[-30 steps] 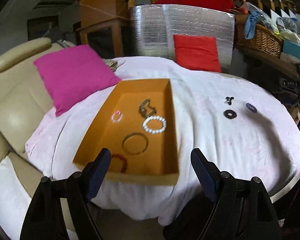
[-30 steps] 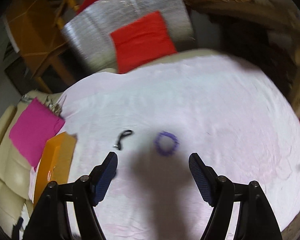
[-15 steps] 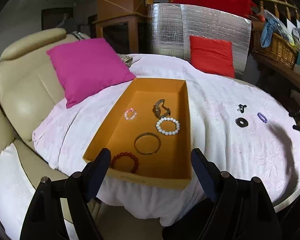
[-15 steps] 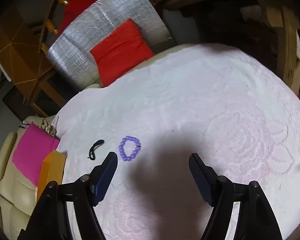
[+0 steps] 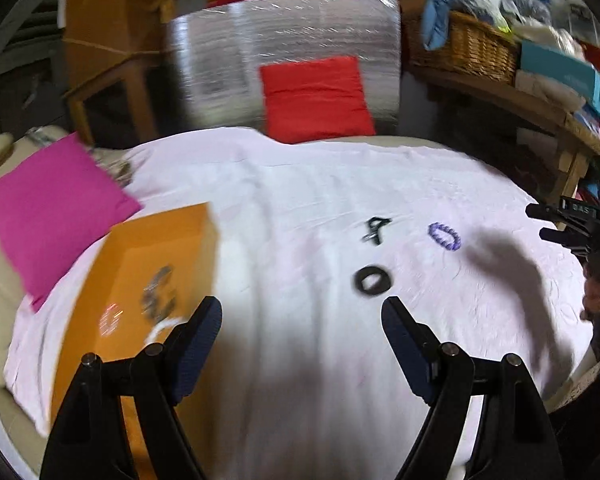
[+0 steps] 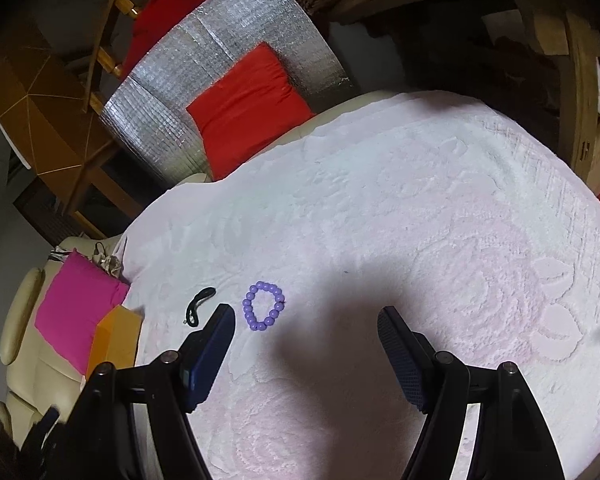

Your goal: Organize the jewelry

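An orange tray point(image 5: 112, 336) lies at the left of the pale cloth, with several bracelets blurred inside it. On the cloth to its right lie a black ring point(image 5: 373, 281), a small black clasp piece point(image 5: 374, 230) and a purple bead bracelet point(image 5: 444, 236). My left gripper point(image 5: 302, 320) hangs open and empty over bare cloth between the tray and the black ring. In the right wrist view the purple bracelet point(image 6: 264, 311) sits just ahead of the left fingertip of my open, empty right gripper point(image 6: 306, 332), with the black clasp piece point(image 6: 198, 306) further left. The right gripper also shows at the left wrist view's right edge.
A pink cushion point(image 5: 48, 208) lies left of the tray and a red cushion point(image 5: 316, 100) leans on a silver foil panel point(image 5: 284, 40) at the back. A wicker basket point(image 5: 468, 48) and boxes crowd a shelf at the right. Cream sofa point(image 6: 24, 344) at left.
My left gripper has swung right, off the tray and toward the loose pieces on the cloth. My right gripper has shifted right and lower, so the purple bracelet now lies near its left finger.
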Demonstrator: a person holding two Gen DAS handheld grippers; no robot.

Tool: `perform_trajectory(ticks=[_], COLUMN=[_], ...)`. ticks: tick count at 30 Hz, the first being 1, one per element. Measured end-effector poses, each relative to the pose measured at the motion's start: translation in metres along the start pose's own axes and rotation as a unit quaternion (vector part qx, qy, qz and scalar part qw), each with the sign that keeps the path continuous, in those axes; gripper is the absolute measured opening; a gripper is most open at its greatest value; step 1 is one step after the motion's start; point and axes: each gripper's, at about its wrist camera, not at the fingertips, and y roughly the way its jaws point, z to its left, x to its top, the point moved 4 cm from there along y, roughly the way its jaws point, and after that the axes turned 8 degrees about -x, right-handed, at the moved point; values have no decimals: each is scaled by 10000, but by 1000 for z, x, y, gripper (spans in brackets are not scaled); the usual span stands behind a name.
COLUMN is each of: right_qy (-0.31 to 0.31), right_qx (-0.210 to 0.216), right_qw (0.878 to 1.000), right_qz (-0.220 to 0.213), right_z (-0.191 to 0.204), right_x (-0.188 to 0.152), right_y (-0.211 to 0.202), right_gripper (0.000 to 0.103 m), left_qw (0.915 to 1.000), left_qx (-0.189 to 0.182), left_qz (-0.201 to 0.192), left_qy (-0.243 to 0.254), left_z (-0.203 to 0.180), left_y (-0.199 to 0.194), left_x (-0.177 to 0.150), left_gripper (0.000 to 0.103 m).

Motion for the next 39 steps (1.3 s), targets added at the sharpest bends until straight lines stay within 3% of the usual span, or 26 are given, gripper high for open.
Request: perform_trajectory(ticks=[3, 7, 16, 20, 24, 29, 33, 39], right_qy=[-8, 79, -159, -273, -318, -225, -162, -101], right_qx=[-2, 351, 511, 458, 446, 548, 617, 514], right_qw=[10000, 9987, 9959, 9949, 9941, 9933, 9934, 9946], right_qz=[84, 357, 734, 861, 939, 989, 958, 894], right_z=[-3, 3, 26, 32, 35, 41, 50, 60], right_x=[3, 6, 4, 1, -2, 0, 3, 3], right_y=[8, 23, 56, 70, 80, 88, 92, 99], right_gripper=[77, 76, 73, 73, 67, 62, 62, 62], left_qw=[9999, 9997, 9974, 9961, 9975, 9978, 9967, 9918], left_qx=[-53, -40, -240, -347, -197, -284, -593, -882], left_qz=[129, 196, 429, 341, 475, 521, 483, 915], left_qy=[75, 108, -531, -733, -493, -309, -276, -123], left_z=[-17, -32, -31, -31, -32, -29, -29, -36], left_y=[38, 78, 146, 157, 162, 148, 134, 139], left_x=[16, 32, 34, 43, 37, 27, 20, 5], left_gripper=[83, 83, 82, 82, 82, 82, 83, 83])
